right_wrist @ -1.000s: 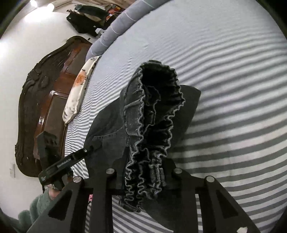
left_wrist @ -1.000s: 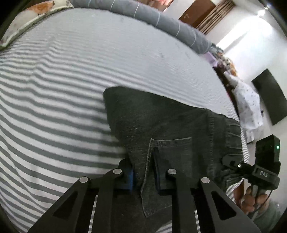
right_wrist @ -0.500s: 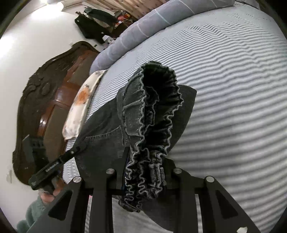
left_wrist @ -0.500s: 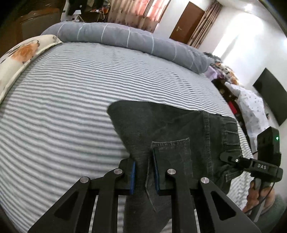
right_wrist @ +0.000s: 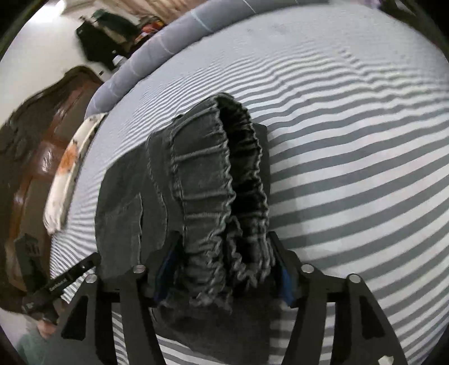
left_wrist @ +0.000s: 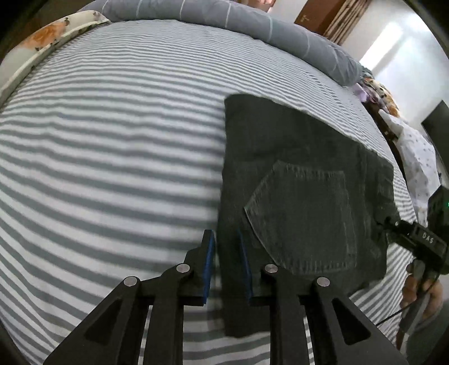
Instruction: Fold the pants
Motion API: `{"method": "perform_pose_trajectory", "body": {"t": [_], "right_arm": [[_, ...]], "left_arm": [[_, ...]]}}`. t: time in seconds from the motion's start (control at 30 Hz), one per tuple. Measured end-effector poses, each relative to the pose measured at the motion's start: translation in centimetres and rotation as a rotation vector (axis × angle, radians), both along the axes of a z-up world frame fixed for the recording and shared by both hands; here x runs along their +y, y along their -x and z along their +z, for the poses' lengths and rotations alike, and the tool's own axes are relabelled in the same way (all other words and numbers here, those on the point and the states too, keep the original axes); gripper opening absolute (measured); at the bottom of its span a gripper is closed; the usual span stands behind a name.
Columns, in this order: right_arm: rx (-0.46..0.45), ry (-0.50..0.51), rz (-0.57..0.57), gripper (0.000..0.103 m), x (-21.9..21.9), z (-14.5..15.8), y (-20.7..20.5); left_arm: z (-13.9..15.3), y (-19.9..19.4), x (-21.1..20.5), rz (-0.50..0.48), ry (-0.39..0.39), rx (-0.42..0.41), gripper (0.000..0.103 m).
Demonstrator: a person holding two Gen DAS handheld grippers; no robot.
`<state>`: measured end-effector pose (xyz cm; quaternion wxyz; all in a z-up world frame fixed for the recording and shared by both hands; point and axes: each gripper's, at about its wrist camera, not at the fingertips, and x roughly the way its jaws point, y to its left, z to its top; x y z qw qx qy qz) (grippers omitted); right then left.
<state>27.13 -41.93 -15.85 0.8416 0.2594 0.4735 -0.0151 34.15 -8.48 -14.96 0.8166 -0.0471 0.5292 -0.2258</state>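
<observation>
Dark grey denim pants [left_wrist: 294, 174] lie folded on the striped bed, back pocket [left_wrist: 303, 219] facing up. My left gripper [left_wrist: 226, 247] has its jaws slightly apart around the pants' left folded edge, with a gap showing beside the cloth. My right gripper [right_wrist: 224, 250] is shut on the bunched elastic waistband [right_wrist: 224, 179] of the pants [right_wrist: 132, 196]. The right gripper also shows at the right edge of the left wrist view [left_wrist: 415, 238]. The left gripper shows at the lower left of the right wrist view [right_wrist: 67, 280].
The grey-and-white striped bedsheet [left_wrist: 112, 140] spreads all around. A grey bolster [left_wrist: 252, 25] lies along the far edge. A floral pillow [left_wrist: 47, 42] and a wooden headboard [right_wrist: 36, 146] are to the left. A dark screen [left_wrist: 437, 123] hangs at the right.
Both grippers have lowered the pants flat onto the bed. The left jaws have parted a little, so the cloth sits loose between them. The right gripper still clamps the waistband.
</observation>
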Motion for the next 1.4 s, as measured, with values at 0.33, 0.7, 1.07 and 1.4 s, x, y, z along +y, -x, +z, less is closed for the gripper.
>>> {"method": "perform_pose_trajectory", "body": {"t": [0.33,0.7,1.07,1.4], "right_arm": [[-0.003,0.173,-0.032,0.07,2.2,2.7,0.5],[-0.106,0.334,-0.006,0.093,7.8,10.9,9.6],[-0.143,0.366,-0.053,0.102,12.2,15.3,16.7],[-0.149,0.404,-0.045,0.102,14.7,16.2,22.0]], "left_arm": [[2.0,1.4,-2.1,0.004,-0.171,-0.104,0.024],[10.3,10.3,-3.4,-0.023,-0.218,-0.285,0.081],[15.6,19.8,-1.5,-0.025,-0.236,-0.355,0.087],[16.5,25.1,1.2,0.04,-0.244,-0.369,0.087]]}}
